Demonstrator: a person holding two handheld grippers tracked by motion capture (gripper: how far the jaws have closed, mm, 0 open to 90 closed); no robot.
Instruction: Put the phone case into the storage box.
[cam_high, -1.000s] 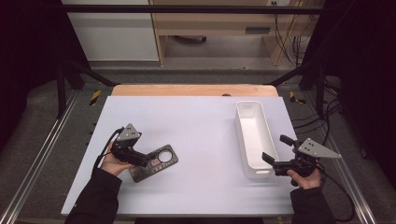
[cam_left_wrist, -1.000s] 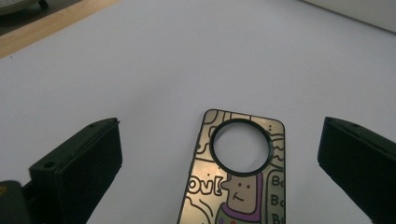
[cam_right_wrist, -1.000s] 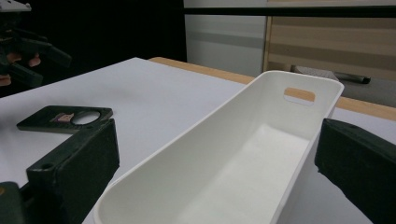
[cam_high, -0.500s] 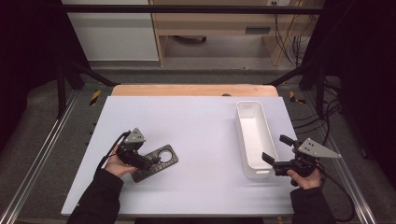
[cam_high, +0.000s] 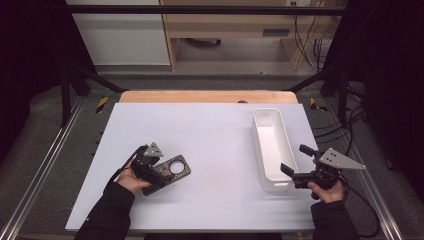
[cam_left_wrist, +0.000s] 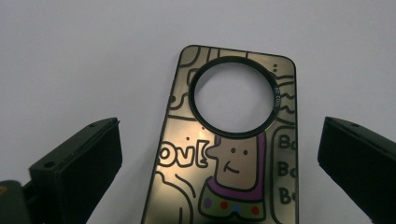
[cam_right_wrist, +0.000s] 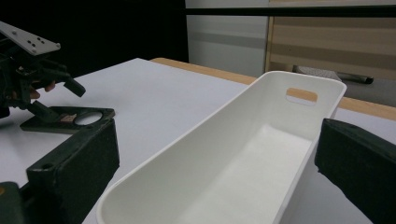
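The left gripper (cam_high: 161, 171) hangs over a dark, cartoon-printed phone case with a round camera cut-out (cam_left_wrist: 233, 140), jaws spread wide on either side, lying flat on the white table (cam_high: 200, 130). The right gripper (cam_high: 294, 165), also wide open, straddles the near end of the long white plastic bin (cam_high: 272, 147).

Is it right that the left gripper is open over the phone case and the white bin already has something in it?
Not quite: the white bin is empty, as the right gripper view shows. The left gripper is indeed open over the phone case.
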